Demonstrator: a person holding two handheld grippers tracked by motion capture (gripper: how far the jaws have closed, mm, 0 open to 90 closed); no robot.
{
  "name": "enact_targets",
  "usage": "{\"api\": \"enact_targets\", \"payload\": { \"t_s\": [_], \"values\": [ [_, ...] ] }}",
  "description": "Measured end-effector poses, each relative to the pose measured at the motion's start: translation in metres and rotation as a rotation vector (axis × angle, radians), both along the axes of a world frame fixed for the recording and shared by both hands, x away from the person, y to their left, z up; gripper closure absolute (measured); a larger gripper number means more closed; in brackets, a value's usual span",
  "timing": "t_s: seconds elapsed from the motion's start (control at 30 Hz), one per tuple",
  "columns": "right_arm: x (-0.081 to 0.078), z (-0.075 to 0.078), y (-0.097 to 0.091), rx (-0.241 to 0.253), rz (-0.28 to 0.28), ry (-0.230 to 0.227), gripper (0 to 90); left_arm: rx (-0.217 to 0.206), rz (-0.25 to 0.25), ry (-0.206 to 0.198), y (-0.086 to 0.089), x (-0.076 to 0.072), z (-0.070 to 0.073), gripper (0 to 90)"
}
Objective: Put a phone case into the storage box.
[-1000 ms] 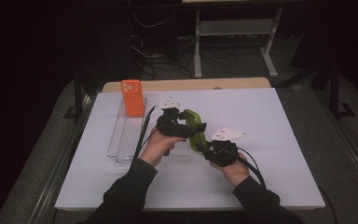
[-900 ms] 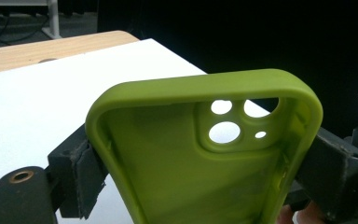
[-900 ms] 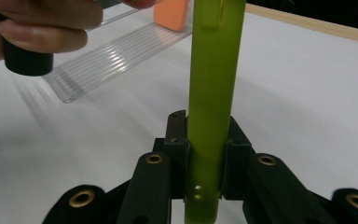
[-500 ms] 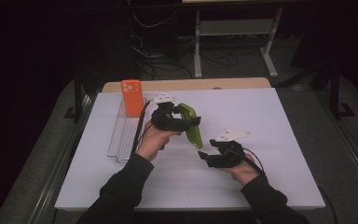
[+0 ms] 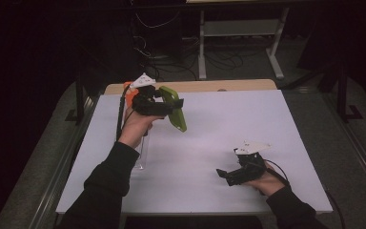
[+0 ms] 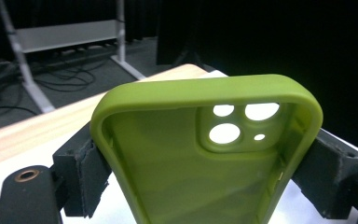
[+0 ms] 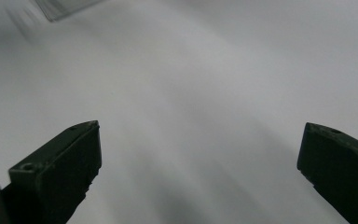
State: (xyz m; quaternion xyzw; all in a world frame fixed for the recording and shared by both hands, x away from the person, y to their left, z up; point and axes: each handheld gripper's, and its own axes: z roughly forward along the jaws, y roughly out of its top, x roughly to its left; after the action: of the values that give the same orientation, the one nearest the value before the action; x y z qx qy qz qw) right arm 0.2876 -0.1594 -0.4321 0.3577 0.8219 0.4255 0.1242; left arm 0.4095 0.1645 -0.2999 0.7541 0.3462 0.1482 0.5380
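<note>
High view: the left tongs [image 5: 171, 106] grip a green phone case [image 5: 175, 109] by its two long edges, holding it in the air above the far left part of the white worktop [image 5: 267, 124], near an orange box [image 5: 129, 93]. Left gripper view shows the pads [image 6: 86, 175] pressed on the case's sides, camera cutouts up. The right tongs [image 5: 225, 175], near the front right, have just been opening and stand wide with nothing between them.

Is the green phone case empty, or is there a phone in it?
Empty. In the left gripper view the phone case shows its bare inner face, with light through the camera holes; the left gripper clamps its sides.
</note>
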Motion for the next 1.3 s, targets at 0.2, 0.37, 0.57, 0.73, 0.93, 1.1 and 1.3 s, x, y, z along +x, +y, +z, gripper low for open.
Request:
{"api": "enact_targets", "payload": {
  "t_s": [0.2, 0.37, 0.57, 0.73, 0.93, 1.1, 1.3],
  "values": [
    [-0.005, -0.004, -0.014, -0.028, -0.022, -0.022, 0.0, 0.028, 0.057, -0.023, 0.02, 0.004, 0.013, 14.7],
    [-0.007, -0.008, -0.024, -0.047, -0.034, -0.018, 0.0, 0.05, 0.125, -0.034, 0.038, 0.007, 0.018, 14.7],
    [-0.007, -0.008, -0.026, -0.039, -0.046, -0.018, 0.0, 0.107, 0.243, -0.047, 0.056, 0.017, 0.02, 14.7],
    [-0.006, -0.008, -0.026, -0.047, -0.042, -0.015, 0.0, 0.136, 0.35, -0.046, 0.067, 0.028, 0.017, 14.7],
    [-0.006, -0.007, -0.026, -0.044, -0.039, -0.025, 0.0, 0.183, 0.481, -0.027, 0.074, 0.04, 0.009, 14.7],
    [-0.007, -0.007, -0.025, -0.04, -0.039, -0.014, 0.0, 0.221, 0.582, -0.003, 0.073, 0.05, -0.001, 14.6],
    [-0.007, -0.006, -0.026, -0.042, -0.032, -0.024, 0.0, 0.239, 0.656, 0.039, 0.072, 0.061, -0.016, 14.6]
  ]
}}
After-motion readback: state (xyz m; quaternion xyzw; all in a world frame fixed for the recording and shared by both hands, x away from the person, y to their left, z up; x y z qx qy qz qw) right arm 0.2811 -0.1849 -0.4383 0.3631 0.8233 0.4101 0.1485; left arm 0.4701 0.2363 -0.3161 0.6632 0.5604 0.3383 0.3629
